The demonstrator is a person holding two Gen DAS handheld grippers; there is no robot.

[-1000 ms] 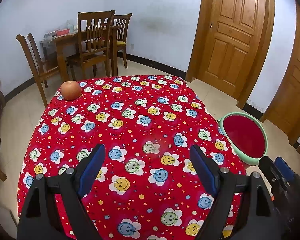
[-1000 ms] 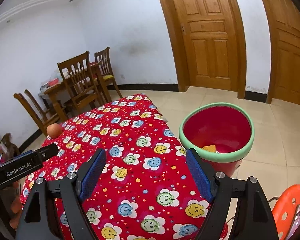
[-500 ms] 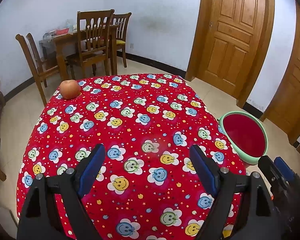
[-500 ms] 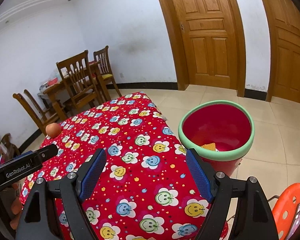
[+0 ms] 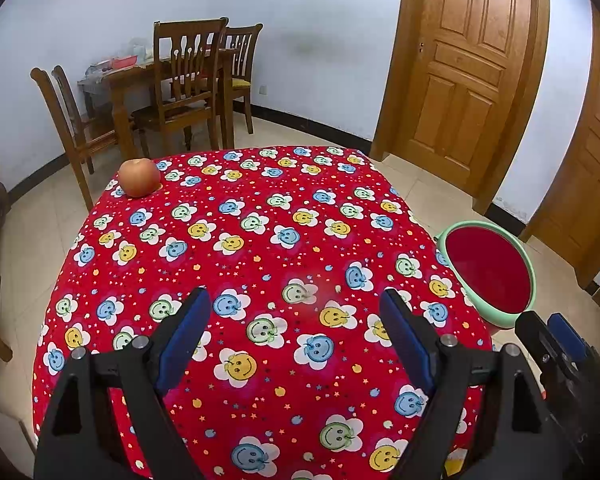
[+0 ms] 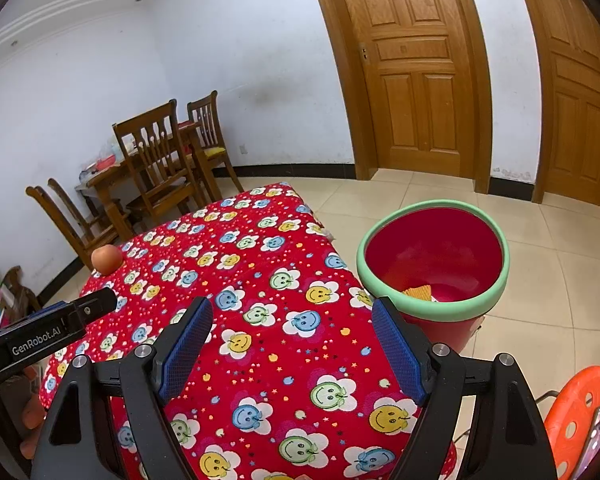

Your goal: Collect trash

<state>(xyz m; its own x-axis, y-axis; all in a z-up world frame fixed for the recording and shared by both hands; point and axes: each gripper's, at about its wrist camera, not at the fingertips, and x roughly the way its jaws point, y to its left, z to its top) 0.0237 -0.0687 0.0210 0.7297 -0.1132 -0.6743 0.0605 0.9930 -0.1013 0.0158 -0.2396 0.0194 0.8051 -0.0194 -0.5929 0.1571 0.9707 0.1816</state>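
My left gripper (image 5: 294, 320) wide, nothing between jaws, hovering over near edge of counter (image 5: 260, 240). Right gripper (image 6: 292, 332) same: wide, empty, bin-side of counter. Bin (image 6: 432, 258) on floor touching counter's right edge; yellow scrap (image 6: 418, 291) already inside. Apple (image 5: 139, 177) alone at counter's far left corner, well apart from bin. Judge: task near done or done. Versus earlier frames: no real change, both grippers unmoved.
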